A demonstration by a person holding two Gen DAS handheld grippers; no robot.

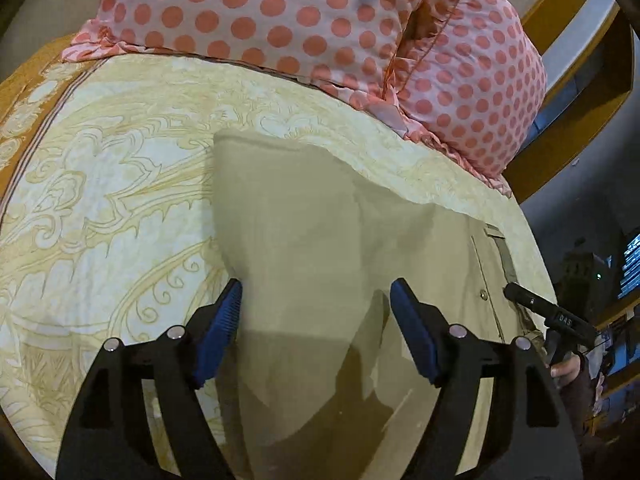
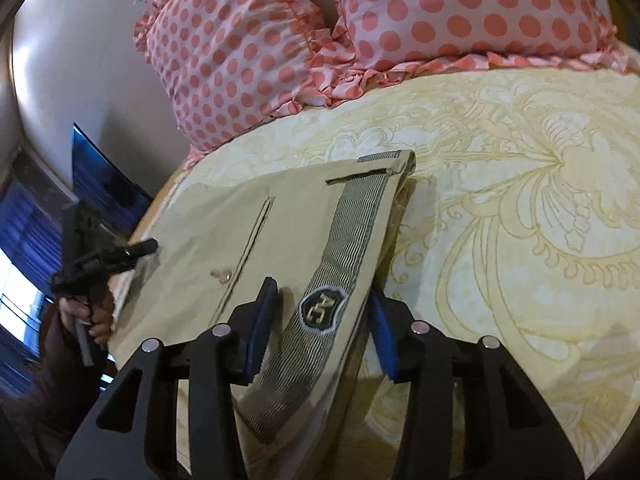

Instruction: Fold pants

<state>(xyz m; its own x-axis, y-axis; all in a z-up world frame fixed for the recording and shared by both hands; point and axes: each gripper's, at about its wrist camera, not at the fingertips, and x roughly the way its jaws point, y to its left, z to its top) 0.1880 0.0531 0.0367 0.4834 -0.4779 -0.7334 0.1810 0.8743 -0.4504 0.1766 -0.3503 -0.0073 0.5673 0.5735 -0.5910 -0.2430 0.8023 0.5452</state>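
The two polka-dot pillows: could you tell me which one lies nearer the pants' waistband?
The pillow at the bed's edge, left in the right wrist view; the waistband points toward it, while the other pillow lies further right.

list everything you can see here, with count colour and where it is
pants: one pair, khaki, lying on the bed, grey striped waistband with a dark badge nearest the right camera
bedspread: one, cream with yellow floral print, under the pants
pillows: two, pink with coral dots, ruffled edges, at the head of the bed
wall: white, behind the pillows
left hand-held gripper: one, black with blue pads, open over the pants
right hand-held gripper: one, black with blue pads, open, straddling the waistband
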